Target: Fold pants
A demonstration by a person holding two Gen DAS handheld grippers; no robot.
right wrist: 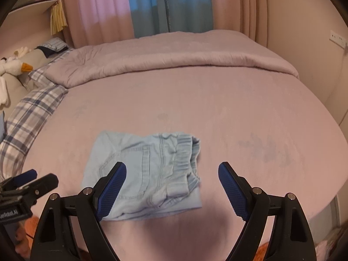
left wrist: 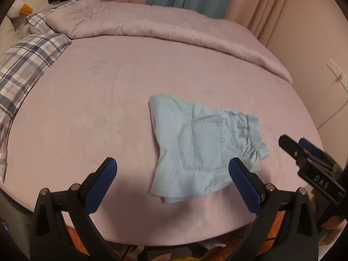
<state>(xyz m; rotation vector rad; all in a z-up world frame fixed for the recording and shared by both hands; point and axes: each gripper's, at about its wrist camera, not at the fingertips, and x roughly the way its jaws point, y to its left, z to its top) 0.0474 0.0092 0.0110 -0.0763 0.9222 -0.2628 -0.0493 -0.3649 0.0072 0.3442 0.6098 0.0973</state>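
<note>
Light blue denim pants (left wrist: 202,148) lie folded into a small bundle on the pink bed sheet (left wrist: 87,108), back pocket up and elastic waistband to the right. My left gripper (left wrist: 173,163) hovers above their near edge, jaws wide open and nothing between the pads. In the right wrist view the pants (right wrist: 152,163) sit just ahead of my right gripper (right wrist: 173,167), which is also open and empty. Each gripper shows in the other's view: the right gripper (left wrist: 291,145) at the pants' right, the left gripper (right wrist: 39,178) at their left.
A folded pink quilt (left wrist: 152,28) runs across the far side of the bed. Plaid pillows (left wrist: 26,65) and a plush goose (left wrist: 21,8) sit at the left. Curtains (right wrist: 152,6) hang behind the bed, and a wall socket (left wrist: 336,69) is at the right.
</note>
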